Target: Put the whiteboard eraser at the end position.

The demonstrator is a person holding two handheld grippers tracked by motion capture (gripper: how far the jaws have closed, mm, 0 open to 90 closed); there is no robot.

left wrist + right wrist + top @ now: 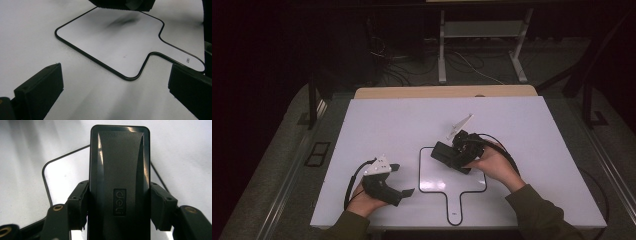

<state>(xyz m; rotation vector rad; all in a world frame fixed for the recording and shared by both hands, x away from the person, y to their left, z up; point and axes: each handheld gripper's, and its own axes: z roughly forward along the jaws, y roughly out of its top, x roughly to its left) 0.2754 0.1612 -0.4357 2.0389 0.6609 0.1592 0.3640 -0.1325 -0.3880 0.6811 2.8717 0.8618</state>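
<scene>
High view. A white table (pixel 377 120) is seen from above, with a paddle-shaped white board (pixel 452 192) outlined in black lying flat on its near middle, the handle pointing toward the person. The right gripper (pixel 457 152) is held in the right hand (pixel 492 165) over the board's upper right part; a black eraser (pixel 446 156) is clamped between its jaws and is carried above the board's far edge, pointing to the left of the picture. The left gripper (pixel 404 180) is held in the left hand (pixel 364 200) on the table just left of the board, its jaws spread apart with nothing between them. A wooden strip (pixel 447 91) is noted along the table's far edge, and a metal frame (pixel 482 30) stands on the dark floor beyond.

Left gripper view. The two black jaws are shown wide apart at the lower corners, empty, with bare table (pixel 30 32) between them. The board (pixel 117 45) lies ahead, its handle running to the right. The underside of the eraser (pixel 122 5) is seen at the top edge, raised over the board's far side; a blurred shadow is cast on the board beneath it.

Right gripper view. The eraser (pixel 120 182), a long black block with rounded corners and a raised "deli" mark, is gripped across its width by both pads, closed firmly on its sides. It stands straight out from the jaws. Part of the board's black outline (pixel 45 177) is visible behind it on the table (pixel 185 152).
</scene>
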